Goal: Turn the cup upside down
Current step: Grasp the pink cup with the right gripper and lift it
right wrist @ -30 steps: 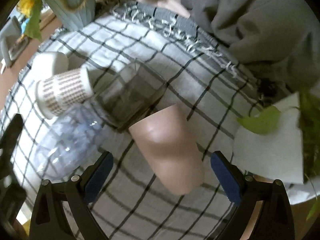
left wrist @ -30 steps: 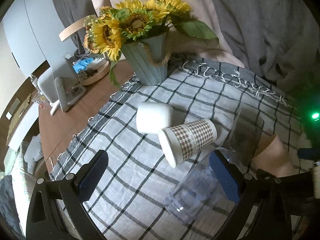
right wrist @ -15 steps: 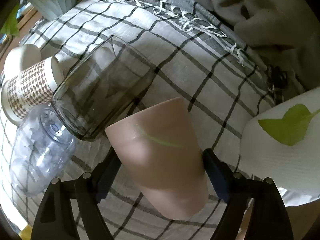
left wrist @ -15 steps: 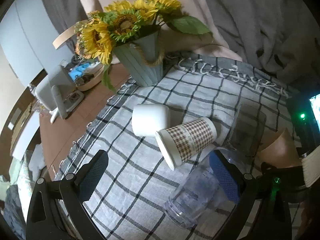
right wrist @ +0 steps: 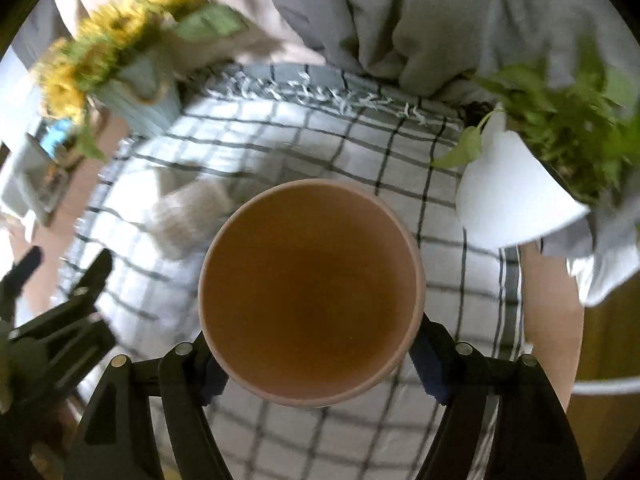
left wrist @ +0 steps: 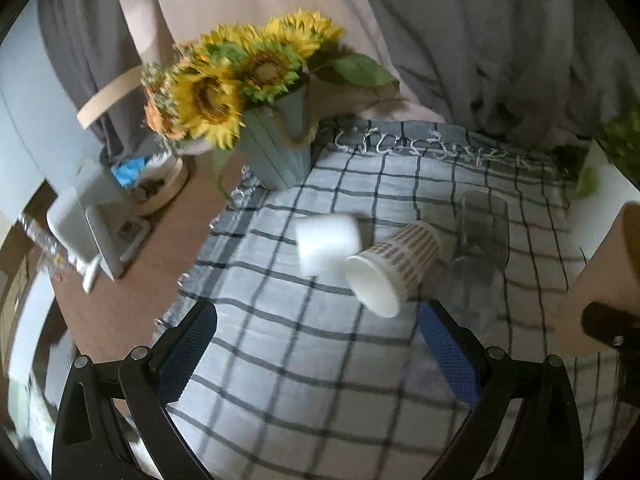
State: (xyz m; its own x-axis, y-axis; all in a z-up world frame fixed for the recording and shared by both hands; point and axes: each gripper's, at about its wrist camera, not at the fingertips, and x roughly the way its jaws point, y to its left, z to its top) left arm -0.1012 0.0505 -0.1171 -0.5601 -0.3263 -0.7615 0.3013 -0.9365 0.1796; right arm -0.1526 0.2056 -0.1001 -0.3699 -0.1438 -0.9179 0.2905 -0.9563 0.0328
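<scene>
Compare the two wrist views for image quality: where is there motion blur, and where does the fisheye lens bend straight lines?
Left wrist: mild blur on the patterned cup and white cup; the checked cloth lines bow outward. Right wrist: the tan cup is sharp, while the sunflowers and green plant smear.

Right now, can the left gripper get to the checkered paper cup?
Probably yes. The left gripper is open and empty, and the checkered paper cup lies on its side just ahead with only bare tablecloth between.

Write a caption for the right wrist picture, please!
Right gripper holds a tan cup, mouth toward the camera, above the checked cloth.
</scene>
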